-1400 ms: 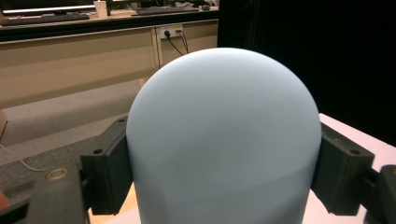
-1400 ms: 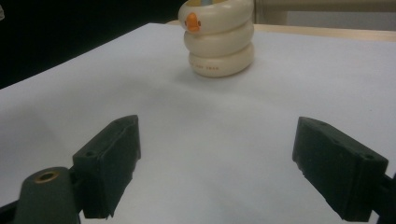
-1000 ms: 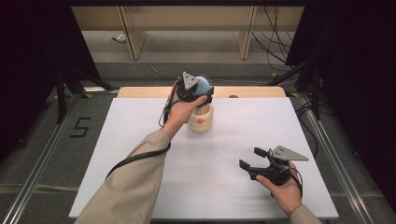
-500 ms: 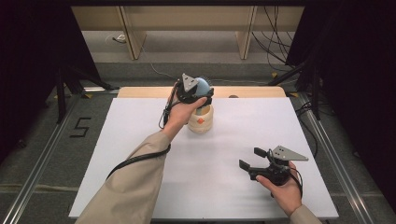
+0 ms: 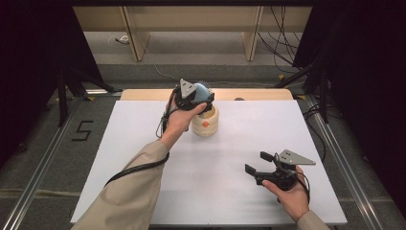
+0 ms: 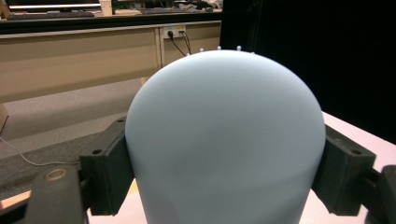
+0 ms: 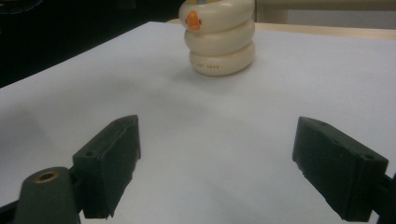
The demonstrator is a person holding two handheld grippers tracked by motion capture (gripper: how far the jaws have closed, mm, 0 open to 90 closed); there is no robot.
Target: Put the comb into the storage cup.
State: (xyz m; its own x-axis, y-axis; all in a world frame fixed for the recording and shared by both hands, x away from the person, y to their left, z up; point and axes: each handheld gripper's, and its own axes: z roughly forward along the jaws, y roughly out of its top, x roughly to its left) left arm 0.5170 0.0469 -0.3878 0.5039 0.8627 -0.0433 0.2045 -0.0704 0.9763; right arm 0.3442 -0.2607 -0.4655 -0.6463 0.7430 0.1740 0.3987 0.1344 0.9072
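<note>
1. Left gripper [image 5: 200, 95] has its fingers [image 6: 105, 170] clamped on opposite sides of the pale blue dome [image 6: 224, 140], rounded end pointing away from the hand. Side grip probably leaves the open bottom free.
2. Dome sits just above the cream ringed stack [image 5: 205, 121] at the far middle of the tabletop [image 5: 143, 143]; contact can't be judged.
3. Right gripper [image 5: 261, 163] idles near the front right, fingers [image 7: 109, 163] wide and empty, aimed at the stack, well clear of the left arm's path.
</note>
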